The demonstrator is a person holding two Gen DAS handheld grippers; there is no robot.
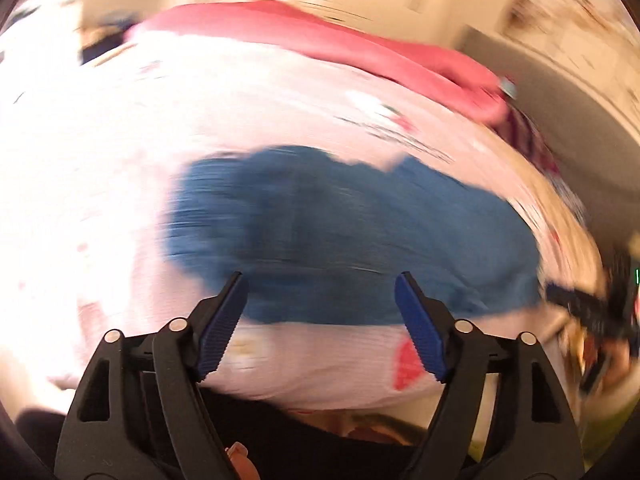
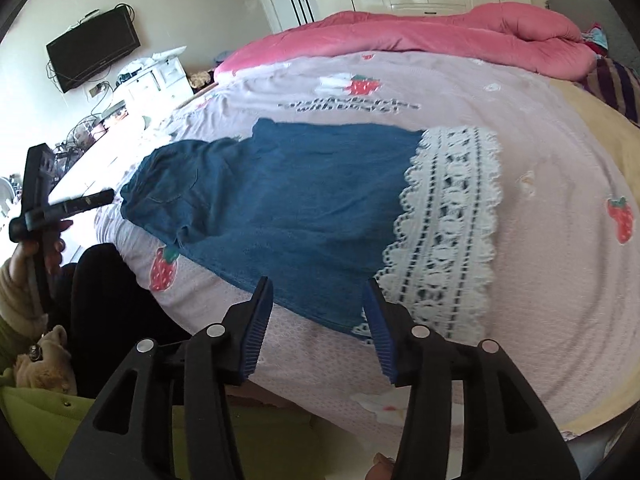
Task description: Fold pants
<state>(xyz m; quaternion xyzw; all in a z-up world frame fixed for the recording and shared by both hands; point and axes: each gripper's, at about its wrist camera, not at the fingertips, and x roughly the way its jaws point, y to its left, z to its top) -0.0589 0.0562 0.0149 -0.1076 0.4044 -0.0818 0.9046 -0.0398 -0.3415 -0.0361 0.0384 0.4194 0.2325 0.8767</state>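
Note:
Blue denim pants (image 2: 288, 208) with wide white lace cuffs (image 2: 452, 220) lie flat across a pink strawberry-print bed sheet (image 2: 540, 128), waist to the left. My right gripper (image 2: 320, 296) is open and empty, hovering over the pants' near edge close to the lace. In the blurred left wrist view the pants (image 1: 340, 232) lie ahead of my left gripper (image 1: 320, 284), which is open and empty above their near edge. The left gripper also shows in the right wrist view (image 2: 60, 204), held off the bed's left side.
A rolled pink duvet (image 2: 440, 36) lies along the far side of the bed. A striped pillow (image 2: 616, 84) sits at the far right. A wall TV (image 2: 94, 50) and a cluttered white dresser (image 2: 156, 76) stand to the left. The person's green sleeve (image 2: 40, 412) is at bottom left.

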